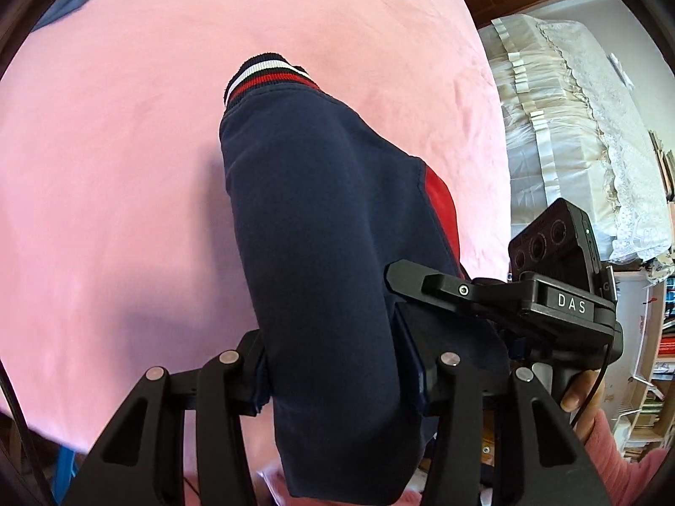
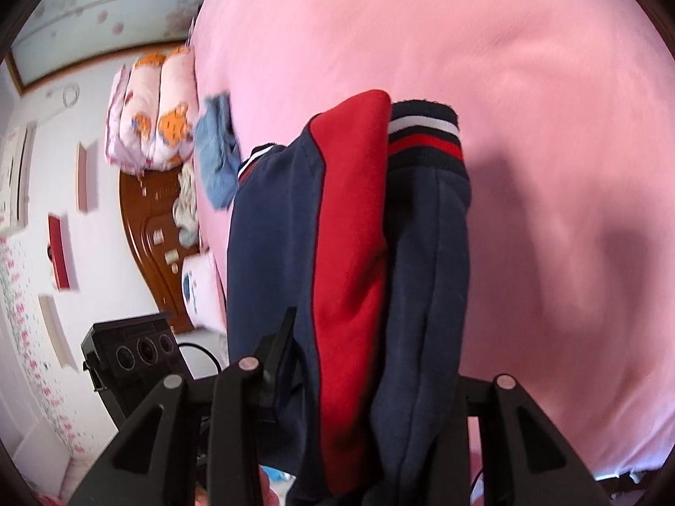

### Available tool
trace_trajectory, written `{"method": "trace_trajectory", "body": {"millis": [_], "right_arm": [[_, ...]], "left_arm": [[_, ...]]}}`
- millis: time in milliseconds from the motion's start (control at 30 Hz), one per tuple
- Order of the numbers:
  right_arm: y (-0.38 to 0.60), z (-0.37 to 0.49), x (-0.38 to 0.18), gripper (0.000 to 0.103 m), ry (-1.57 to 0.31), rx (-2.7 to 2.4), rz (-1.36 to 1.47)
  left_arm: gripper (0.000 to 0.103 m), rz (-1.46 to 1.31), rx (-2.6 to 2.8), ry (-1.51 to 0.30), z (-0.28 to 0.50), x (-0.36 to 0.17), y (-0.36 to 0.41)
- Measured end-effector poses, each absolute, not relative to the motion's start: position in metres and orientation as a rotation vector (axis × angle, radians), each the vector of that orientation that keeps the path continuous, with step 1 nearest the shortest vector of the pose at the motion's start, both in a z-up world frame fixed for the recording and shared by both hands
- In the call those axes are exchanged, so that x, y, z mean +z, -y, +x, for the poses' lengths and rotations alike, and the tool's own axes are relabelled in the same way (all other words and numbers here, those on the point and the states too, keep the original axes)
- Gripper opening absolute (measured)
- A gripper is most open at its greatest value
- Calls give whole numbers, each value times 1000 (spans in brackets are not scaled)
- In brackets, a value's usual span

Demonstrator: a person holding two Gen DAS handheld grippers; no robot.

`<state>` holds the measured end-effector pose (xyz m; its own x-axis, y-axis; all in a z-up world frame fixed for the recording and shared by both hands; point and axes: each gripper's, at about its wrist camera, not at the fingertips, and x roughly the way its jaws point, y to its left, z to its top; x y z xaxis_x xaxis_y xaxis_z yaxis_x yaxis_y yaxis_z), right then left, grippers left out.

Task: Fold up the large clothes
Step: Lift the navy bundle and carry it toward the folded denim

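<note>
navy garment (image 1: 320, 253) between both grippers' jaws

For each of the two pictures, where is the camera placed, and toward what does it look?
Left wrist: sits behind the left gripper, looking down at the navy garment over the pink bedcover; the right gripper and right hand show.
Right wrist: sits behind the right gripper, facing the same garment; the left gripper's camera block shows.
Shared: garment, bedcover.
</note>
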<state>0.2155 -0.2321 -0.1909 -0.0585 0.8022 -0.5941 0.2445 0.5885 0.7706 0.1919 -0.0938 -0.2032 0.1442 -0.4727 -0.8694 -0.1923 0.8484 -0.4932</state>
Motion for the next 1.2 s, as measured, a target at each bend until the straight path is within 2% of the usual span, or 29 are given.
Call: {"method": "trace_trajectory", "body": {"millis": [267,533,800,1200], "right_arm": [[147,182,-144,36,-1584,650,884],[30,190,-108,36,-1484,629,863],[-94,225,-87,36,-1397,560,928],[-238,379,-63,36,-1265,665,861]], "left_arm": [[48,-540,-185,-1399,148,-137,18],[48,-494,-266,-1341,147,-98,-111],[48,-456,-341,-1298,189,-66,-255],[48,-375,-242,-1138,317,-28,-414]]}}
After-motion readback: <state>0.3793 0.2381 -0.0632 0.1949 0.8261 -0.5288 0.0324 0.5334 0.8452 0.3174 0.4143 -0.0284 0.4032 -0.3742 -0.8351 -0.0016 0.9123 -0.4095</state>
